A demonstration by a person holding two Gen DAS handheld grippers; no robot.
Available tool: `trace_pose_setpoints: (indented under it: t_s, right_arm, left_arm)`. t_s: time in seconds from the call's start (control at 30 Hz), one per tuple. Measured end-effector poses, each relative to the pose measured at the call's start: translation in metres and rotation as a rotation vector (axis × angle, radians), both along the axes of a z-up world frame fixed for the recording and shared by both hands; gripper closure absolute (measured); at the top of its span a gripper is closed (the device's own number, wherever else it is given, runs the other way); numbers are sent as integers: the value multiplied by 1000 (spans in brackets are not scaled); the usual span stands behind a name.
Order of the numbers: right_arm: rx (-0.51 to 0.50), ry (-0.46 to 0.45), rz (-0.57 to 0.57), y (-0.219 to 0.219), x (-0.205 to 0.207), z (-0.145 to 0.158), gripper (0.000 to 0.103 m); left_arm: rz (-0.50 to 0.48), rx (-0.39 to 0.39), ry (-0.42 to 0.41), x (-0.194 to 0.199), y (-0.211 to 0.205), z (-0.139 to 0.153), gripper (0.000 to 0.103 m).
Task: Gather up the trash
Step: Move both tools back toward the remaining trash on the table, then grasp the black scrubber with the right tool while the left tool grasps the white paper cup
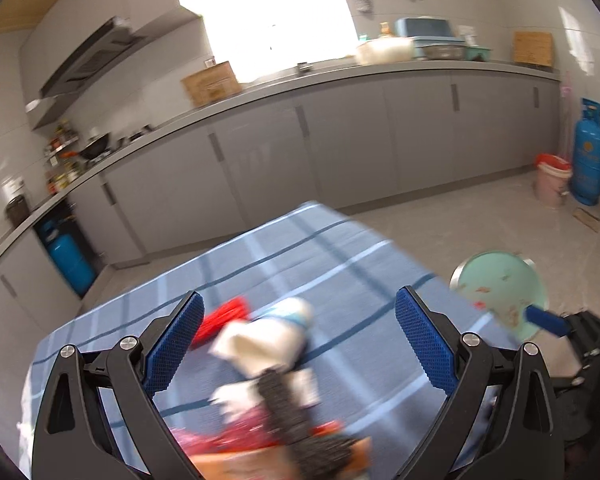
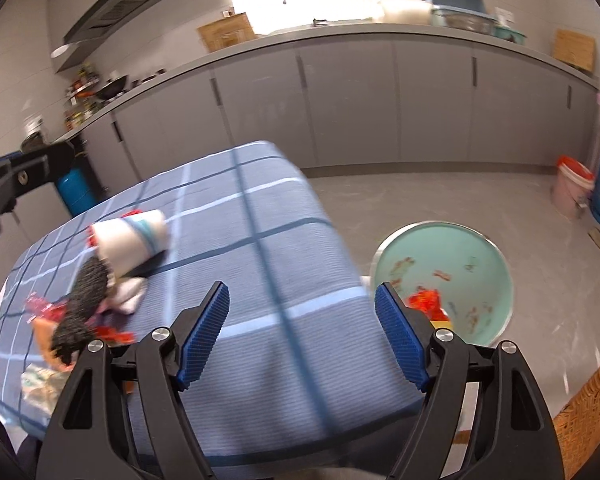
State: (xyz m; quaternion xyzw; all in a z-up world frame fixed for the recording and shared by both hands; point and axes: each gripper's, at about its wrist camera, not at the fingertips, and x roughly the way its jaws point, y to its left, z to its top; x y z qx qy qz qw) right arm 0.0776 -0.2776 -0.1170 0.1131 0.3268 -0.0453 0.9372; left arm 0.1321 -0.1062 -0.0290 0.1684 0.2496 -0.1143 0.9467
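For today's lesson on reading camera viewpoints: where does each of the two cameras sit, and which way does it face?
Left wrist: on the left gripper, open, above the checked tablecloth, facing the paper cup and kitchen cabinets; the right gripper shows at the right edge.
Right wrist: on the right gripper, open, at the table's edge, facing the green bin.
Shared: cup, tablecloth, bin.

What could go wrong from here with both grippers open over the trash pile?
1. The paper cup lies on its side near the tablecloth's left edge; a nudge from the open left gripper could roll it off.
2. The dark scrubber-like piece overlaps the wrappers and tissue, so one pinch may drag several.
3. The bin sits on the floor beyond the table edge; the right gripper is empty, and anything carried over could miss.
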Motion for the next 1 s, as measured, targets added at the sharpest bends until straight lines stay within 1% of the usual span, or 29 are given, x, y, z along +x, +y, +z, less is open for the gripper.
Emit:
trace_pose_setpoints:
  t_s: [0.13,0.27,0.37,0.43,0.53,0.6,0.73,0.9,1.0]
  right_arm:
    - [-11,1,47,25,-3,1,27]
    - [-13,-4,87,48,-9,3,27]
    - [-25,-2,121,64,-11,4,26]
    - [-32,-12,149,76,-13,8,26]
    - [-41,-34,180,91,-15,15,24]
    - [-44,-45,209,102,-14,19,21]
    - [-67,-45,263,125,-4,18,21]
    - [-101,-34,312,148,13,12,21]
    - [-106,0,329,154,25,3,23]
  left_arm:
    - [94,26,14,0,50,-11,8]
    - [188,56,50,-6,96,-30,8]
    - [225,52,84,-10,118,-42,8]
    - [251,59,100,-15,130,-50,8]
    - [272,51,130,-24,152,-61,8]
    - [283,54,137,-29,160,-67,8]
    - [317,43,165,-31,177,-76,8]
    - [320,19,157,-35,184,-74,8]
    - [309,1,164,-37,186,-74,8]
